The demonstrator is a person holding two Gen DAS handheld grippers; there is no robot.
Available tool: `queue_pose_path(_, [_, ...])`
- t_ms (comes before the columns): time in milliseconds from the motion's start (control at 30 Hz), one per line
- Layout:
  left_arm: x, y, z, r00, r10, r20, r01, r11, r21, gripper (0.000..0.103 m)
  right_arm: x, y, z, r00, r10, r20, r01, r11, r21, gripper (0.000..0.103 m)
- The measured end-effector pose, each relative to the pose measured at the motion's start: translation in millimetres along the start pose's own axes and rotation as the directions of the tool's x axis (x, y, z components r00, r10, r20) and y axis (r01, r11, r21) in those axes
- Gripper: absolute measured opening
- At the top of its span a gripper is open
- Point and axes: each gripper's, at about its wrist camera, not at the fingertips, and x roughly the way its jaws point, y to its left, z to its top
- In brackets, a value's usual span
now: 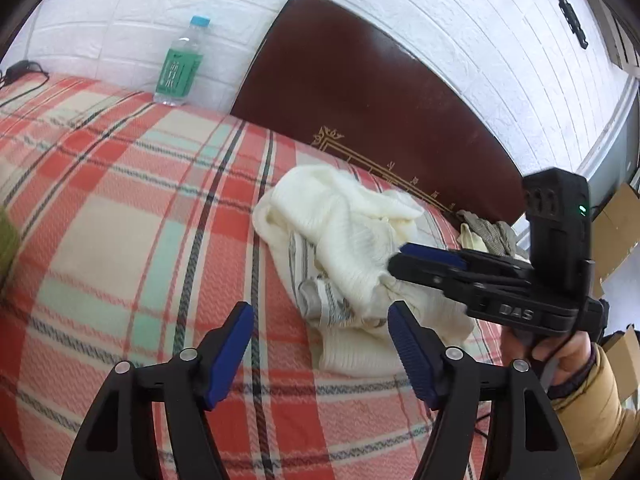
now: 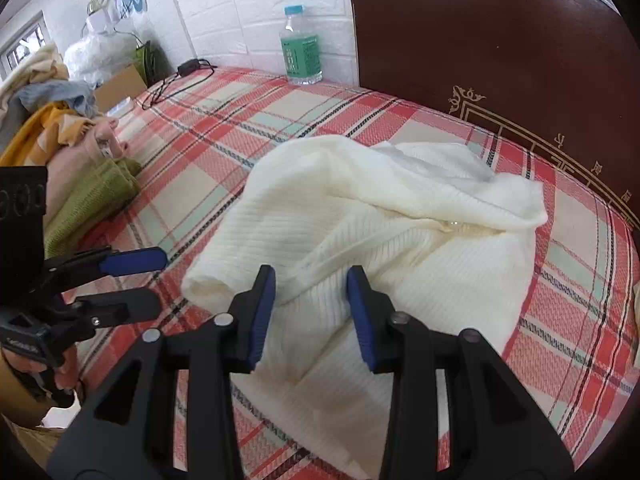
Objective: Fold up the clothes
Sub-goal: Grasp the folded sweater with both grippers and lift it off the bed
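Observation:
A crumpled cream knit sweater [image 1: 344, 232] [image 2: 360, 216] lies on the red plaid bed cover [image 1: 120, 200] [image 2: 224, 128], close to the headboard. A grey-striped fabric edge [image 1: 320, 296] shows under its near side. My left gripper [image 1: 320, 312] [image 2: 158, 280] is open over the plaid cover just left of the sweater, with nothing between its fingers. My right gripper [image 2: 311, 276] [image 1: 400, 264] hovers open over the sweater's near part, a raised fold of knit lying below the gap between the blue pads [image 2: 262, 312]. Neither gripper holds any cloth.
A dark brown headboard [image 1: 360, 92] [image 2: 500, 40] bounds the bed at the back. A water bottle [image 1: 180, 64] [image 2: 301, 46] stands by the white brick wall. A stack of green, pink and yellow clothes [image 2: 80, 184] lies on the left, a black cable [image 2: 176, 80] behind it. Grey cloth [image 1: 488, 232] lies beside the headboard.

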Motion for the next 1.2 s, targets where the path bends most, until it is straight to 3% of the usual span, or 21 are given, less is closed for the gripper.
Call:
queue_pose_path(100, [13.2, -6.0, 7.5, 1.0, 0.002, -0.017, -0.002, 1.0, 0.003, 0.078, -13.6, -6.9, -5.9, 0.999, 0.015, 0.03, -0.015, 1.0, 0.022, 0.04])
queue_pose_path(233, [41.8, -1.6, 7.5, 0.996, -0.027, -0.09, 0.023, 0.999, -0.047, 0.078, 1.6, -4.4, -19.5, 0.999, 0.017, -0.035, -0.017, 1.0, 0.016, 0.04])
queue_pose_path(333, [53.0, 6.6, 2.3, 0.989, -0.057, -0.136, 0.042, 0.993, -0.108, 0.078, -3.8, -5.7, -21.3, 0.998, 0.063, -0.011, -0.063, 0.997, 0.037, 0.051])
queue_pose_path(467, [49.8, 9.2, -0.3, 0.985, -0.094, -0.142, 0.075, 0.988, -0.137, 0.083, -26.8, -17.5, -25.1, 0.989, 0.134, 0.057, -0.139, 0.986, 0.089, 0.056])
queue_pose_path(533, [51.1, 8.0, -1.1, 0.981, -0.11, -0.159, 0.089, 0.987, -0.135, 0.084, -41.4, -35.7, -29.8, 0.981, 0.152, 0.122, -0.171, 0.973, 0.156, 0.068])
queue_pose_path(633, [53.7, 3.9, -2.3, 0.977, -0.116, -0.177, 0.096, 0.988, -0.118, 0.088, -53.9, -76.8, -38.6, 0.975, 0.121, 0.188, -0.176, 0.934, 0.312, 0.075])
queue_pose_path(733, [53.9, 2.9, -3.0, 0.973, -0.131, -0.191, 0.109, 0.987, -0.121, 0.091, -46.7, -120.9, -48.6, 0.971, 0.123, 0.204, -0.208, 0.853, 0.479, 0.077])
queue_pose_path(900, [54.9, 2.9, -3.7, 0.958, -0.186, -0.218, 0.155, 0.976, -0.154, 0.101, -10.8, -153.0, -55.4, 0.952, 0.23, 0.2, -0.305, 0.737, 0.603, 0.077])
queue_pose_path(1000, [58.1, -2.2, -3.3, 0.953, -0.187, -0.239, 0.155, 0.977, -0.144, 0.103, 9.0, -156.5, -45.8, 0.934, 0.283, 0.219, -0.357, 0.7, 0.618, 0.077])
queue_pose_path(1200, [73.9, -8.6, 1.0, 0.922, -0.265, -0.283, 0.218, 0.958, -0.186, 0.103, 38.6, -145.2, -11.2, 0.909, 0.362, 0.208, -0.412, 0.703, 0.58, 0.077])
